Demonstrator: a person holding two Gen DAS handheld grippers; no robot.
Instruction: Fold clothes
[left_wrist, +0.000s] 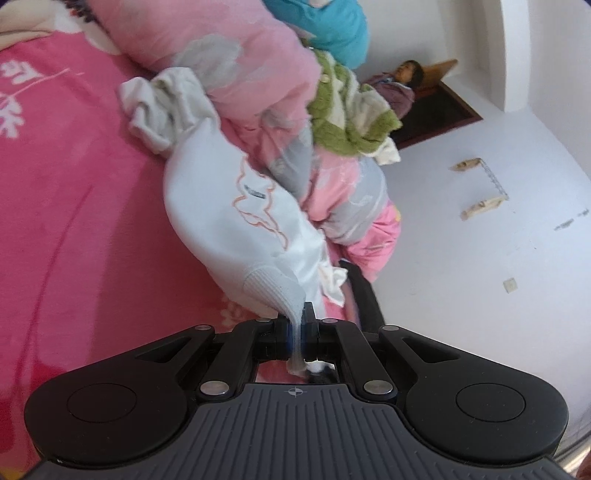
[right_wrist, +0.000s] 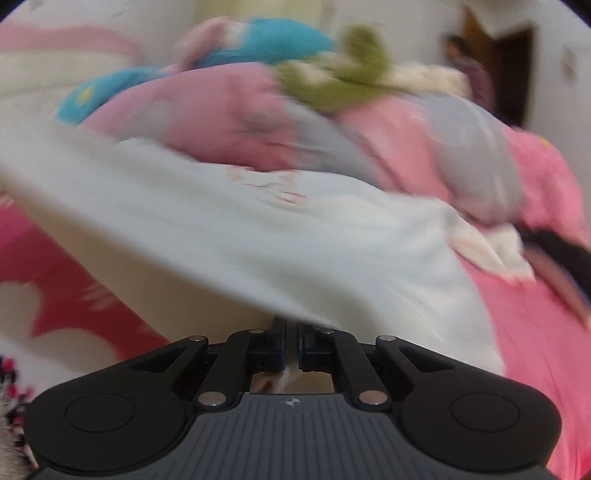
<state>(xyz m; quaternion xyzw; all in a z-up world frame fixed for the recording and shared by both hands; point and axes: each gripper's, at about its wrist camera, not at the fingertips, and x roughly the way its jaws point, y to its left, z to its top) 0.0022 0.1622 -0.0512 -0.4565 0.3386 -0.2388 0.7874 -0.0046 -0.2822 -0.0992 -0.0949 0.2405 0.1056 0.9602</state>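
Tension is what I want here: with the white top (left_wrist: 236, 206) pinched at two points, I judge the step in hand to be spreading it flat on the pink blanket (left_wrist: 66, 206) before any fold. My left gripper (left_wrist: 297, 325) is clenched on the ribbed cuff (left_wrist: 273, 286), cloth squeezed thin between the jaws and a tuft poking out behind them. My right gripper (right_wrist: 291, 332) has its jaws nearly together with a sliver of white fabric between them, so I read it as grasping an edge of the same top (right_wrist: 258, 236). To do this well I would keep both pinches firm, draw the hands apart evenly until the slack goes, and lower the cloth clear of the quilt (left_wrist: 258, 59), which lies touching it at about 1 o'clock. Dragging risks catching the crumpled pale garment (left_wrist: 166, 107) at 11 o'clock. The left view is sharp: it shows the orange printed outline on the top, the green fleece (left_wrist: 347, 114) on the quilt, a black strap (left_wrist: 364, 295) beside the cuff, and a person in a doorway at 2 o'clock. The right view is smeared by motion, yet it alone shows the top's broad body stretched across from 9 to 3 o'clock, draped just ahead of the jaws.
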